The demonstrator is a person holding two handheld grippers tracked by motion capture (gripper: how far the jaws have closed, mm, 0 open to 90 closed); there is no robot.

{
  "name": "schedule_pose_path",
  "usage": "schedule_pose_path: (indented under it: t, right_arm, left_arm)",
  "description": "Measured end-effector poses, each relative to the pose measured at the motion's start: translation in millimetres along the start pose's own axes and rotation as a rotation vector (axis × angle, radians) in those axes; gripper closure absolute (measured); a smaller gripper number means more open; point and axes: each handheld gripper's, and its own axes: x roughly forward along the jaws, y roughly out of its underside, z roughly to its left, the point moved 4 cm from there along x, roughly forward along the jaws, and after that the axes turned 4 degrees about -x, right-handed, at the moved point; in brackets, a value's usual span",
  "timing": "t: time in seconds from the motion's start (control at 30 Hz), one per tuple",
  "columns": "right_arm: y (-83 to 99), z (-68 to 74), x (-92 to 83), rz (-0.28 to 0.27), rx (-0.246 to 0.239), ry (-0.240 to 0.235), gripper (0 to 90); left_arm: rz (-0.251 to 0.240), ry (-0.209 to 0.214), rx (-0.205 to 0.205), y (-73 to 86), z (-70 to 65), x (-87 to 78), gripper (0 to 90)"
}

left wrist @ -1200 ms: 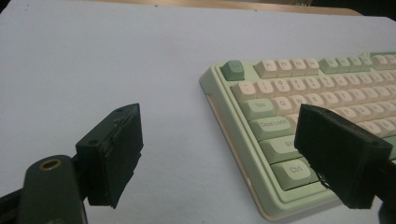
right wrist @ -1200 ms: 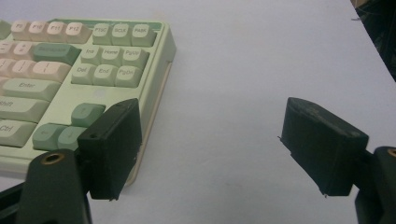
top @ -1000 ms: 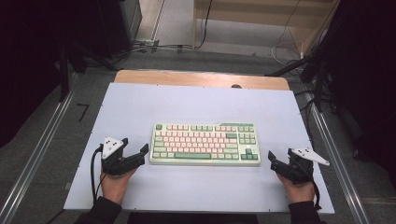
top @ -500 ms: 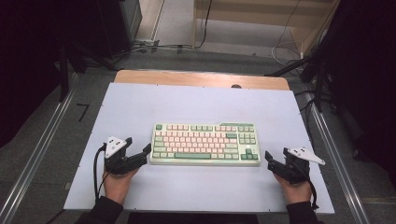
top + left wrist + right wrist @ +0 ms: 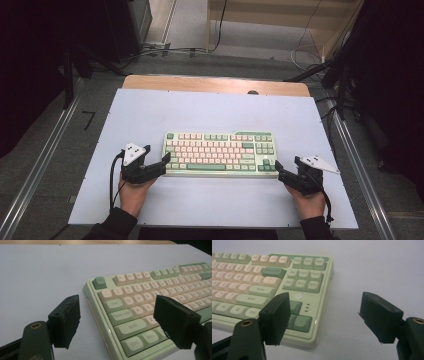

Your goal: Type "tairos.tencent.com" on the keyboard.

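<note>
Keyboard (image 5: 140, 312) green and cream, keys Tab, Caps Lock, Shift, Ctrl, Win, both grippers' fingers spread

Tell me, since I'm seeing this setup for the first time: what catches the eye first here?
The pale green and cream keyboard stands out, lying alone at the middle of the white table. A hand-held gripper flanks each near corner: the left gripper at its left end and the right gripper at its right end, both open with black fingers spread either side of the keyboard's edge.
</note>
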Motion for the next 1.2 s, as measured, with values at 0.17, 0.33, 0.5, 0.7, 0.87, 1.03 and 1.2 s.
schedule_pose_path:
  t: [0.17, 0.33, 0.5, 0.7, 0.87, 1.03, 1.2]
  right_arm:
    - [-2.7, 5.9, 4.4, -0.002, -0.012, -0.011, 23.2]
    - [-8.6, 14.7, 10.2, -0.007, -0.033, -0.027, 23.4]
    - [-13.3, 22.3, 15.7, -0.014, -0.051, -0.04, 23.5]
    - [-17.3, 30.5, 22.3, -0.012, -0.069, -0.058, 24.4]
    - [-18.5, 34.2, 25.0, -0.01, -0.075, -0.065, 24.8]
    - [-18.5, 39.2, 29.1, -0.001, -0.078, -0.073, 24.5]
    - [-18.6, 42.4, 30.5, 0.002, -0.073, -0.077, 24.4]
  left_arm:
    - [0.004, 0.009, 0.006, -1.3, -3.1, 3.3, 22.1]
    - [-0.001, 0.014, 0.01, -3.2, -5.8, 6.2, 22.1]
    - [0.003, 0.02, 0.017, -4.0, -8.6, 8.6, 22.2]
    - [0.005, 0.025, 0.029, -5.9, -13.5, 13.3, 24.7]
    - [0.001, 0.05, 0.05, -6.9, -18.4, 18.9, 42.3]
    - [0.001, 0.097, 0.04, -9.2, -20.5, 25.3, 68.7]
    - [0.025, 0.142, 0.058, -17.8, -31.5, 35.3, 86.8]
